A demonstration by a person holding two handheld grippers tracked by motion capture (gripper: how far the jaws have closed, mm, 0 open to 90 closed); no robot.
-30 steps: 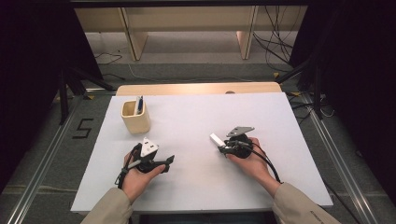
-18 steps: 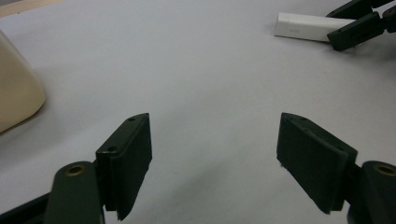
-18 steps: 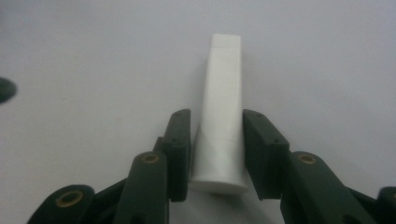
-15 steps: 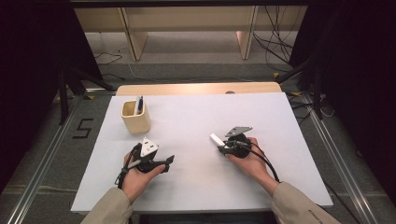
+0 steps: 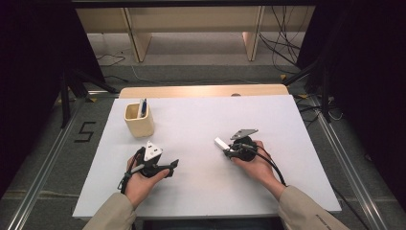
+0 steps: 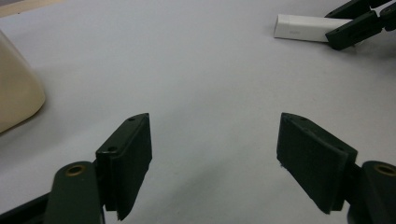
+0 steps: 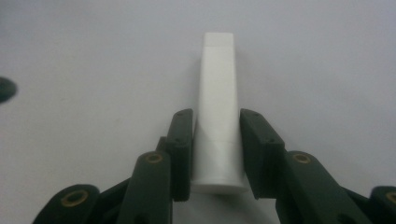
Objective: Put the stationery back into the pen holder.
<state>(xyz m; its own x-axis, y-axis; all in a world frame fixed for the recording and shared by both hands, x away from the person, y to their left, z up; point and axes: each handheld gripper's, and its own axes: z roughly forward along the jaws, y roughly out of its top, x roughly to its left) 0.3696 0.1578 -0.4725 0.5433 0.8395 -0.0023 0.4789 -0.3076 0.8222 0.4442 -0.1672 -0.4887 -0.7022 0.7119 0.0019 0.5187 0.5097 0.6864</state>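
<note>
From the high view, your right claw (image 5: pixel 225 148) lies low on the white tabletop (image 5: pixel 201 120), to the right of the middle, and a white stick (image 5: pixel 221 143) comes out from its tip toward the upper left. Your left claw (image 5: pixel 173 164) rests near the front edge at the left, and it points to the right. A cream cup (image 5: pixel 139 120) with a blue pen (image 5: pixel 143 107) in it stands behind it, well apart from the stick.

In the left gripper view, your left claw (image 6: pixel 215 154) stands wide open with only bare tabletop between the jaws. The cup (image 6: pixel 16 93) is at the left edge, and the stick (image 6: pixel 301 27) is far off, with the other claw on it.

In the right gripper view, your right claw (image 7: pixel 215 151) has just been closing, and its pads now press the near end of the stick (image 7: pixel 217 93) from both sides. The stick lies flat on the tabletop.

I judge that the grasp is made, so lifting the stick and carrying it, probably to the cup, is what remains
</note>
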